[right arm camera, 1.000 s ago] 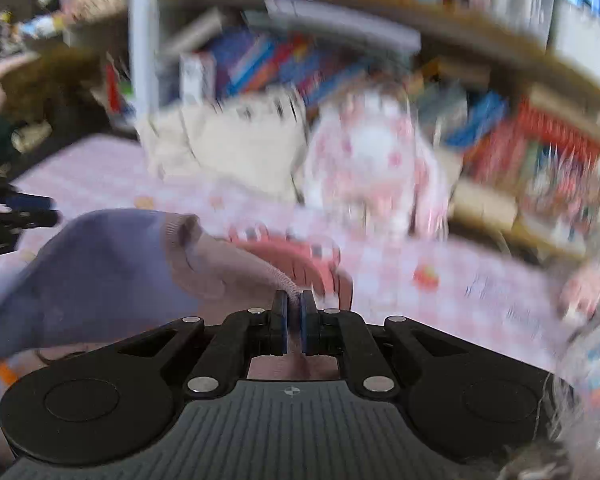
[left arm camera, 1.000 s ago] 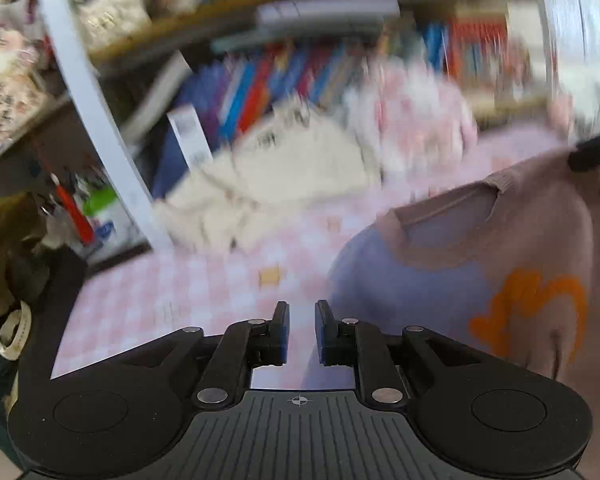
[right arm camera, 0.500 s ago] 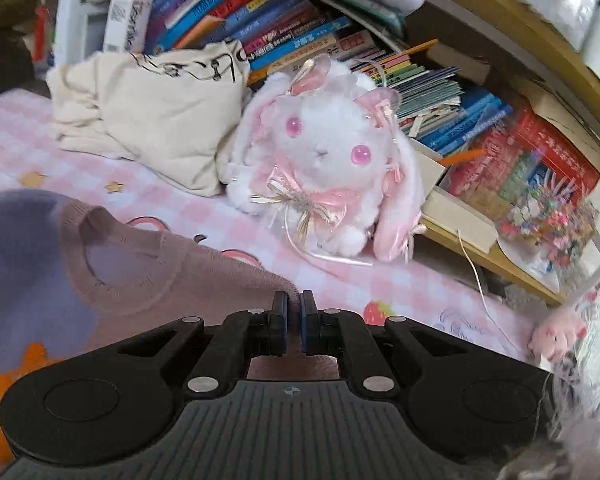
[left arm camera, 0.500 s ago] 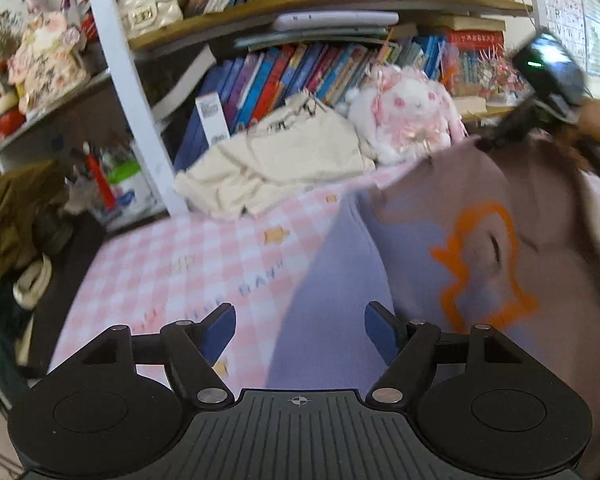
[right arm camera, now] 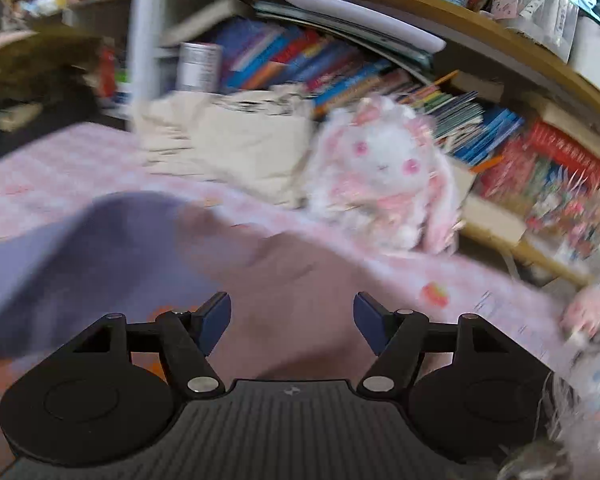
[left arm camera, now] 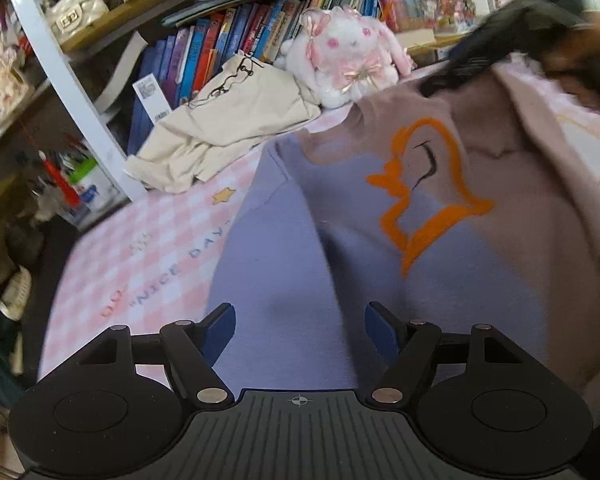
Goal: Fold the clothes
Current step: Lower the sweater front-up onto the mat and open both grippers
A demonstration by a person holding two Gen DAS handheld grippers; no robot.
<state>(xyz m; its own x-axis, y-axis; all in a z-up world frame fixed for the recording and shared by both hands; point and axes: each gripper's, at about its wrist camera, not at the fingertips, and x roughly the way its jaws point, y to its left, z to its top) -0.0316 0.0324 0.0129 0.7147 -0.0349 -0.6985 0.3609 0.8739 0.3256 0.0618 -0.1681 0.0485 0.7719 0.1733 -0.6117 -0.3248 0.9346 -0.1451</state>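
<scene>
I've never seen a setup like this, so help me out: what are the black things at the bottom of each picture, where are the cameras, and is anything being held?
No robot here: a person holds a gripper in each hand, each with a fisheye camera looking along its fingers. The left gripper has its jaws apart over a purple and mauve sweater spread on a pink checked cloth. The right gripper is opening its jaws above the same sweater, gripping nothing. Behind lie a cream garment and a plush bunny.
</scene>
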